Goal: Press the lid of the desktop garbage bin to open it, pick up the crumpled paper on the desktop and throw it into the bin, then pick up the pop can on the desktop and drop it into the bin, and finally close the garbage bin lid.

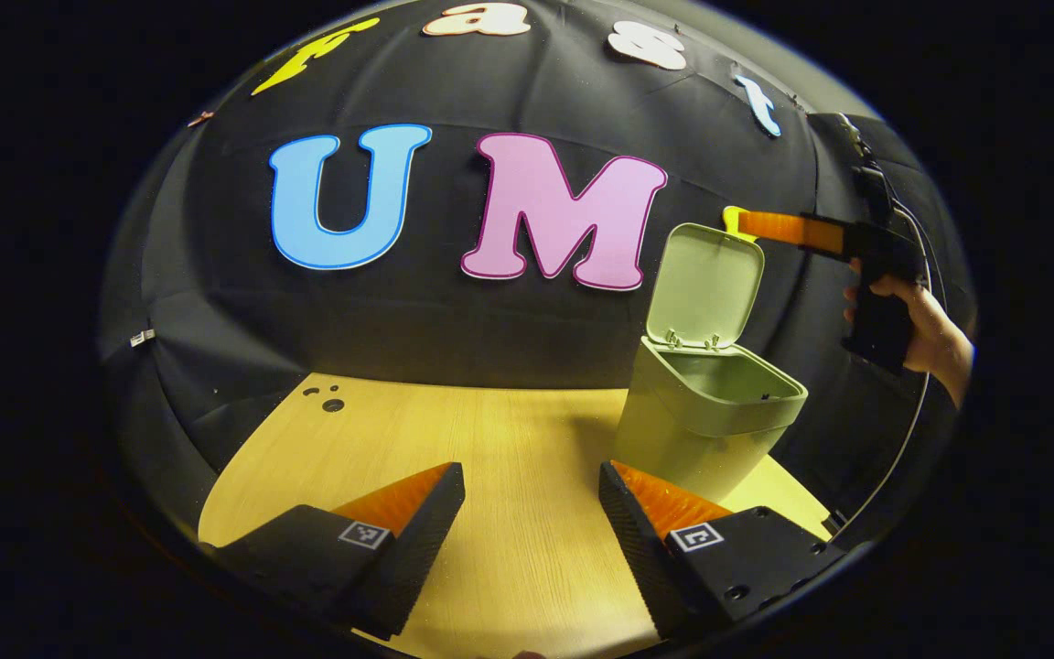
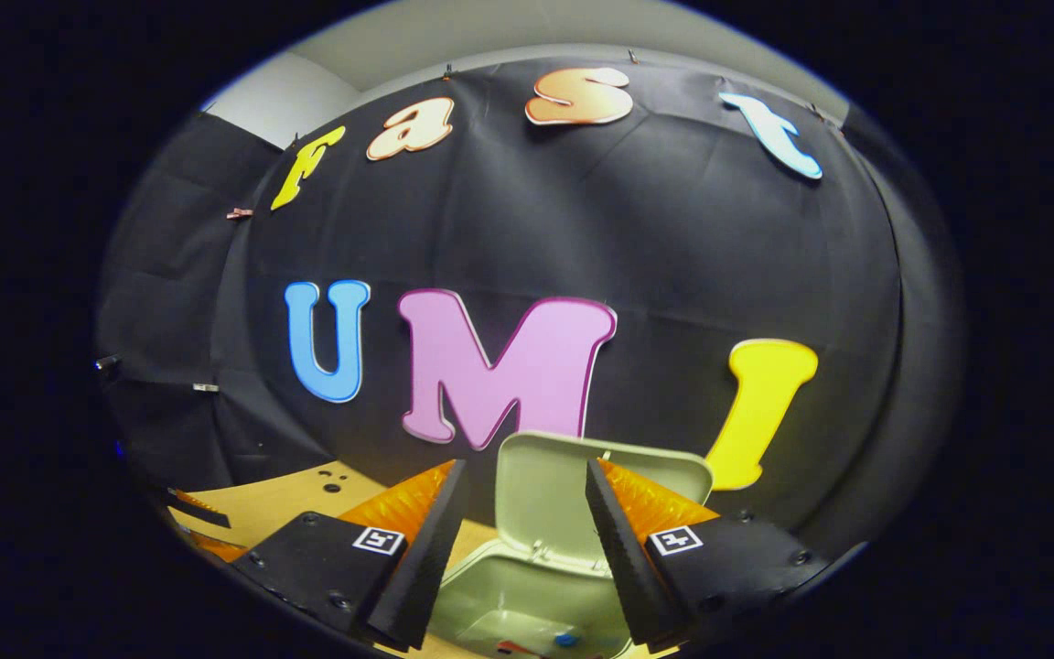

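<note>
The garbage bin (image 1: 705,416) stands upright on the wooden counter (image 1: 490,439), toward the right side of the left gripper view and close to the black cloth wall (image 1: 399,329) behind it. Its long axis runs vertically, and its mouth faces up. The lid (image 1: 705,284) is swung open on hinges at the bin's rear edge and stands nearly upright, leaning slightly back toward the wall, with its inner face turned toward the camera.

In the left gripper view, the left hand-held gripper (image 1: 532,499) hovers low over the counter with its fingers spread wide and nothing between them; bare wood shows in the gap. The bin sits just beyond and to the right of its right finger.

Farther off in that same view, the right hand-held gripper (image 1: 751,224) is held by a hand (image 1: 916,325) at the far right. It points sideways toward the top edge of the raised lid, its tip right at the lid's upper corner; whether it touches cannot be told.

In the right gripper view, the right hand-held gripper (image 2: 522,513) looks down over the open bin (image 2: 527,595), its fingers set wide apart and holding nothing. The lid (image 2: 573,494) rises between the two fingers. Inside the bin, at the bottom, small bits of blue and red show, too small to identify.
</note>
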The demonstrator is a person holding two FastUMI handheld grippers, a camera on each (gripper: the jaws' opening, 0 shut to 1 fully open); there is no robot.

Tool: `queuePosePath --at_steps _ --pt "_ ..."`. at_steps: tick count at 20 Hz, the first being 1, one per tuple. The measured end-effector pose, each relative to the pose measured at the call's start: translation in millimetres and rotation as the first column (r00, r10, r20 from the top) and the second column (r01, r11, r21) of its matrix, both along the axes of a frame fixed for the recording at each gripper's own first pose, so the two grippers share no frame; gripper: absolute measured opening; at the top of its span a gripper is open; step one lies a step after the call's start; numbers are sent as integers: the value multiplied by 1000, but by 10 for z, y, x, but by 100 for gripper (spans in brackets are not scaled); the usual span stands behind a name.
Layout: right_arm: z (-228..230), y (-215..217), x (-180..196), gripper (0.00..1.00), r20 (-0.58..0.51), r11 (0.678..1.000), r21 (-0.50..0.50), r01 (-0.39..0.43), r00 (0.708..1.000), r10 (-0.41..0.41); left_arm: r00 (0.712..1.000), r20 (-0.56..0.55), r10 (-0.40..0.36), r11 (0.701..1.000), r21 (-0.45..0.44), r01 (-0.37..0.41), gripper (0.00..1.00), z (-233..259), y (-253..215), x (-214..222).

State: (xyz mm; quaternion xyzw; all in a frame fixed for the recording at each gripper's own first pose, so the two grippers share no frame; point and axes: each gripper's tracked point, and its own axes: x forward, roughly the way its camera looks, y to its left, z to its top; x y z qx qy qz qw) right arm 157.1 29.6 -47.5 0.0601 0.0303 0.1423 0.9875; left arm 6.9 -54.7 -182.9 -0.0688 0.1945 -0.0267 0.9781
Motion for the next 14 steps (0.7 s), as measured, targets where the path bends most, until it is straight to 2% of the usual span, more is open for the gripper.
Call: queuePosePath --at_steps 4,8,14 --pt "49 -157 320 84 55 995 13 96 994 -96 1000 0 3 1000 7 -3 95 -27 -9 -40" --pt "32 -331 559 85 77 987 -5 159 984 -158 1000 0 16 1000 18 -16 95 -21 -22 -114" --pt "-202 -520 829 84 17 977 43 208 978 -209 999 -6 46 997 59 -45 95 -34 -9 -190"
